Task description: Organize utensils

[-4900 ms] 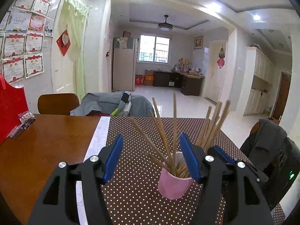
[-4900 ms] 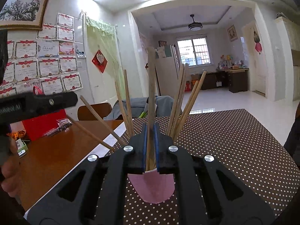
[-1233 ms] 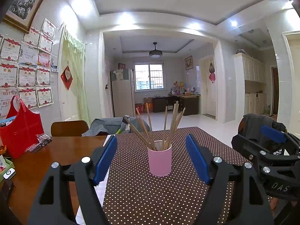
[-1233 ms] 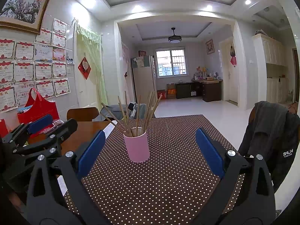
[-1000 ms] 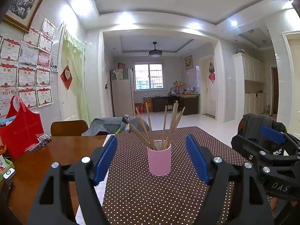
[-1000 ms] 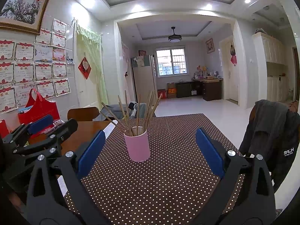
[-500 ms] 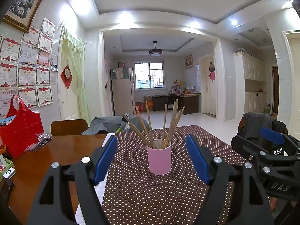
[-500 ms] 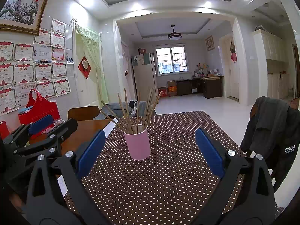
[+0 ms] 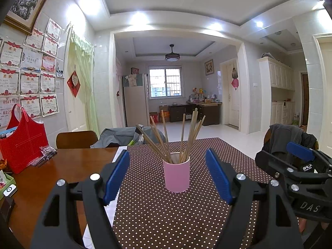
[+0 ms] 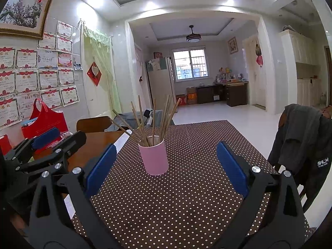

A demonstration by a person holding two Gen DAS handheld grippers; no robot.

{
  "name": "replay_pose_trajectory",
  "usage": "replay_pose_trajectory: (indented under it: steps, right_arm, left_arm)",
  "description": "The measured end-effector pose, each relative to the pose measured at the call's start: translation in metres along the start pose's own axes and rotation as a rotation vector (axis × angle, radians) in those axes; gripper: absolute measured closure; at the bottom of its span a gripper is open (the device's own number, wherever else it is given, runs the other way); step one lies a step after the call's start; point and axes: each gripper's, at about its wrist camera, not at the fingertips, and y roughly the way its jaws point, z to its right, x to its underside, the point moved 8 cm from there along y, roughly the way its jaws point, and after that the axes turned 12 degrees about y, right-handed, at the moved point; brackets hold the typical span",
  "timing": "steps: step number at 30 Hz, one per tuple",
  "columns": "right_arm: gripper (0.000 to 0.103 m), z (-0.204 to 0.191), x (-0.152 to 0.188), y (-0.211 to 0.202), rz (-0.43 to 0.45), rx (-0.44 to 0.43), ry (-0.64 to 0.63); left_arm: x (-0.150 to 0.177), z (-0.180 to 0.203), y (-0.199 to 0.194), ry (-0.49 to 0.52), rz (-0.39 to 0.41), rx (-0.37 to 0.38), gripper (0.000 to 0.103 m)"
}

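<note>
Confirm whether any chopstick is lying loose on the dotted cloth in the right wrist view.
No: every chopstick stands in the pink cup, and the dotted cloth around it is bare.

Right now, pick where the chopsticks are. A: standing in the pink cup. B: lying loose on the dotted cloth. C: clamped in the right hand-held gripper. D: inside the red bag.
A: the chopsticks stand fanned out in the pink cup on the dotted cloth, and both hand-held grippers are open and empty.
</note>
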Motion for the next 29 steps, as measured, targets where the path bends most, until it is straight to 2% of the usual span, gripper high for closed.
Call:
replay_pose_trajectory:
  steps: [21,29]
  right_arm:
    - [0.008,-0.0011,0.0006,0.0011,-0.001,-0.001,0.004]
    - [0.008,-0.0040,0.0039,0.0049,-0.015,-0.003,0.010]
  left_arm:
    - [0.0016,-0.0021,-0.0015,0.008,0.000,-0.012,0.029]
    - [0.0009,0.0010,0.0055,0.001,-0.029,0.003,0.029]
